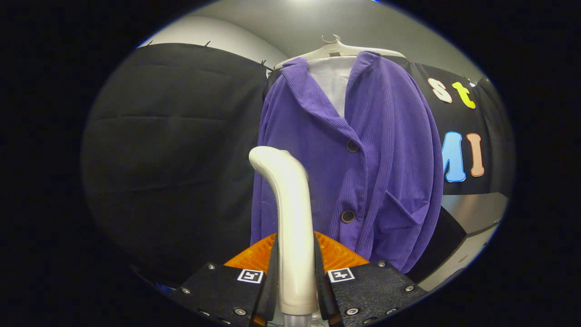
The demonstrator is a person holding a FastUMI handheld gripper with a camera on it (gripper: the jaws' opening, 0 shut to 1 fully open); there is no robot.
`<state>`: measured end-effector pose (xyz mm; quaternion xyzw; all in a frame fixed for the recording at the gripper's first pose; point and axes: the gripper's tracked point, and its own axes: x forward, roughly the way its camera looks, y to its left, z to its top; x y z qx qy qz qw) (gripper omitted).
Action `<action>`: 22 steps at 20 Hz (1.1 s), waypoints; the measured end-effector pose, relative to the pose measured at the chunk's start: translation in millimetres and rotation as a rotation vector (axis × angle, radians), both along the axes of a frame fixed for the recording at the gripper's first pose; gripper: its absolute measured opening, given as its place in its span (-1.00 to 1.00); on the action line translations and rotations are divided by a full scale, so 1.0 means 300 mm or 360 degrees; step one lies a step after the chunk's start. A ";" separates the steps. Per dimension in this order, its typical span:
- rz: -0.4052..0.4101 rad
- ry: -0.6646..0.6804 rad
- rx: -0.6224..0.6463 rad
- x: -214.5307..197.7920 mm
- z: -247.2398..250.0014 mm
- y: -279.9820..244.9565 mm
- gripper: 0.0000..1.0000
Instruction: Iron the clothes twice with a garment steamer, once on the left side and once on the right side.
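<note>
Clamping the white garment steamer [290, 218] upright at lower centre, the gripper [296, 268] presses it from both sides, purple jacket [363, 150] on a hanger [336, 47] just beyond.

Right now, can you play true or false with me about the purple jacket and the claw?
1. The claw is squeezing the white steamer between its two fingers. True.
2. The purple jacket lies folded on a table. False: it hangs on a white hanger.
3. The steamer's bent top is in front of the jacket's left half as seen from the claw. True.
4. The jacket has a zipper down the front. False: it closes with round dark buttons.
5. A pocket sits low on the jacket, beside the lower button. True.
</note>
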<state>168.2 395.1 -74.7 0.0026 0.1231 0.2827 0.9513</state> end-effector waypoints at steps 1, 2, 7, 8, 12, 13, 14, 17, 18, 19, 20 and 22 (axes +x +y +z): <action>0.0003 0.0027 -0.0011 -0.014 -0.032 -0.008 -0.26; -0.0001 0.0042 -0.0021 -0.028 -0.059 -0.015 -0.26; 0.0014 0.0100 -0.0077 -0.082 -0.158 -0.045 -0.26; 0.0014 0.0134 -0.0095 -0.093 -0.194 -0.053 -0.25; 0.0001 0.0253 -0.0117 -0.139 -0.328 -0.081 -0.26; 0.0004 0.0275 -0.0138 -0.148 -0.355 -0.085 -0.26; 0.0008 0.0289 -0.0151 -0.160 -0.384 -0.089 -0.26; 0.0019 0.0338 -0.0199 -0.192 -0.459 -0.103 -0.25; 0.0017 0.0378 -0.0217 -0.197 -0.498 -0.113 -0.25; 0.0014 0.0416 -0.0225 -0.208 -0.529 -0.125 -0.25; 0.0013 0.0444 -0.0233 -0.234 -0.559 -0.139 -0.25; 0.0016 0.0467 -0.0248 -0.275 -0.583 -0.166 -0.25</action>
